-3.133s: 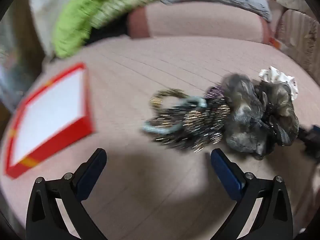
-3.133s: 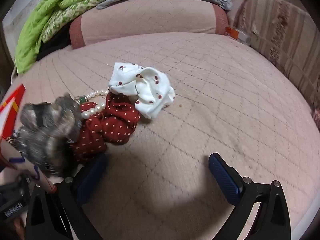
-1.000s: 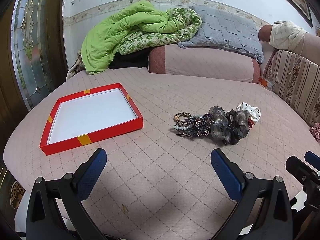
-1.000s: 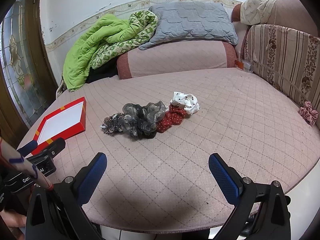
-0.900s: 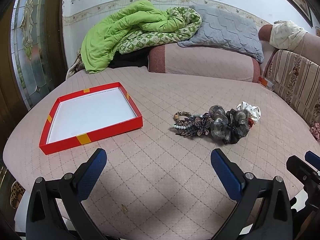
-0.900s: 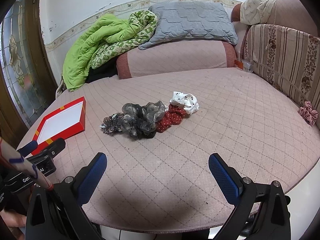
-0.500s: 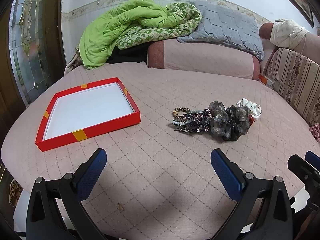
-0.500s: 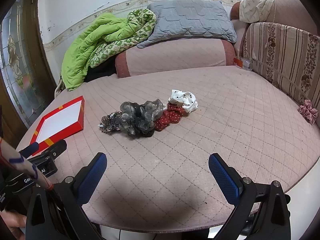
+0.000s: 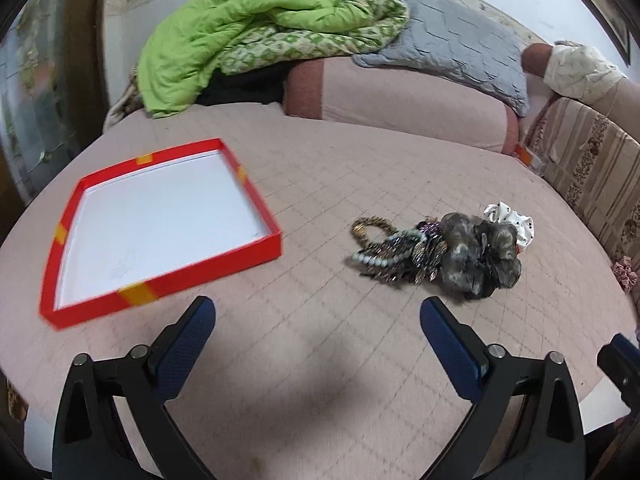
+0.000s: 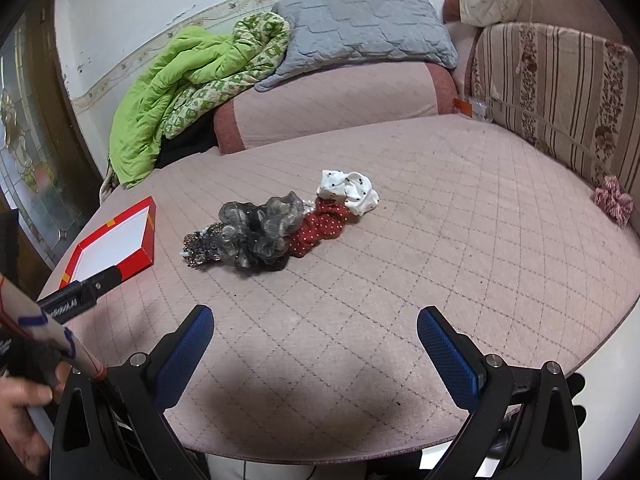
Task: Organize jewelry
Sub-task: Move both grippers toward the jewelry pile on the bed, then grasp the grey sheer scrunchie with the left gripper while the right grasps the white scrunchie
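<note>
A heap of jewelry and hair ties lies mid-bed: beaded bracelets [image 9: 384,246], a grey scrunchie [image 9: 476,256], a white dotted scrunchie [image 9: 510,226]. In the right wrist view the grey scrunchie [image 10: 260,230], a red dotted scrunchie [image 10: 320,228] and the white one [image 10: 348,190] lie in a row. A red tray with a white floor [image 9: 160,272] lies to the left, also in the right wrist view [image 10: 146,256]. My left gripper [image 9: 316,332] is open and empty, short of the heap. My right gripper [image 10: 314,340] is open and empty, short of the heap.
The pink quilted bed [image 10: 460,248] has a bolster [image 10: 332,104], a green blanket [image 9: 240,36] and a grey pillow [image 10: 360,28] at the back. A striped cushion [image 10: 560,92] stands on the right with a pink scrunchie [image 10: 612,200] by it.
Both grippers have moved forward toward the heap; the tray and the jewelry look larger and nearer. Both stay open and empty.
</note>
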A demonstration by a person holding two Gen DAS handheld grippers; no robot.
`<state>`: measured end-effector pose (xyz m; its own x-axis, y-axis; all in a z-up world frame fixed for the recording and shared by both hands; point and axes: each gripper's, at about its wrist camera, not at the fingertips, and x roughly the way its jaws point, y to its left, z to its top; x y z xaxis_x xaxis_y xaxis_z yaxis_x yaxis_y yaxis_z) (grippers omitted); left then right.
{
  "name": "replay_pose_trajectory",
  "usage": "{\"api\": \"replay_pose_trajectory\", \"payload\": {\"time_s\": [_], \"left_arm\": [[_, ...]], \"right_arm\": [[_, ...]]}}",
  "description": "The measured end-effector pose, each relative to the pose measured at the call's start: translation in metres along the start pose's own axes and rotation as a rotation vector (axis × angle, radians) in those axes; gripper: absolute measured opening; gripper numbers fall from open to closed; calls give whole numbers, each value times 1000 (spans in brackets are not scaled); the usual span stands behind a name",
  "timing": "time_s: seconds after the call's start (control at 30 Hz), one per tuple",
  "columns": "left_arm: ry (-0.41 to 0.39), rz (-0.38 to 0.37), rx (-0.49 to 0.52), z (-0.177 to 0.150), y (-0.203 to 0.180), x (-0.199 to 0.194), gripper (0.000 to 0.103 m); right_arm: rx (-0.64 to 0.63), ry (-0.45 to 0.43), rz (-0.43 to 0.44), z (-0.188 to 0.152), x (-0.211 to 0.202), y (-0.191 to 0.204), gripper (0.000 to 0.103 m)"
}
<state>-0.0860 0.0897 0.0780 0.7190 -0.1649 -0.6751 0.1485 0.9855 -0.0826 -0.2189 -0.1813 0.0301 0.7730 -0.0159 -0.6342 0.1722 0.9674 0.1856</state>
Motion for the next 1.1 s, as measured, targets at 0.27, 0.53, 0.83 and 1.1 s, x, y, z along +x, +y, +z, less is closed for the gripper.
{"api": "replay_pose_trajectory", "payload": {"time_s": [0.27,0.53,0.83,1.1], "left_arm": [[82,-151,106,23,-41,52,74],[70,-219,204,45,-69,80,74],[49,-319,313,47,-112,92,74],[65,-342,374,44,-141,107,74]], "right_arm": [[83,41,34,2,12,-9,103],[121,42,19,7,13,-25,103],[177,22,-1,95,75,-49,103],[238,121,34,121,159,-50,87]]}}
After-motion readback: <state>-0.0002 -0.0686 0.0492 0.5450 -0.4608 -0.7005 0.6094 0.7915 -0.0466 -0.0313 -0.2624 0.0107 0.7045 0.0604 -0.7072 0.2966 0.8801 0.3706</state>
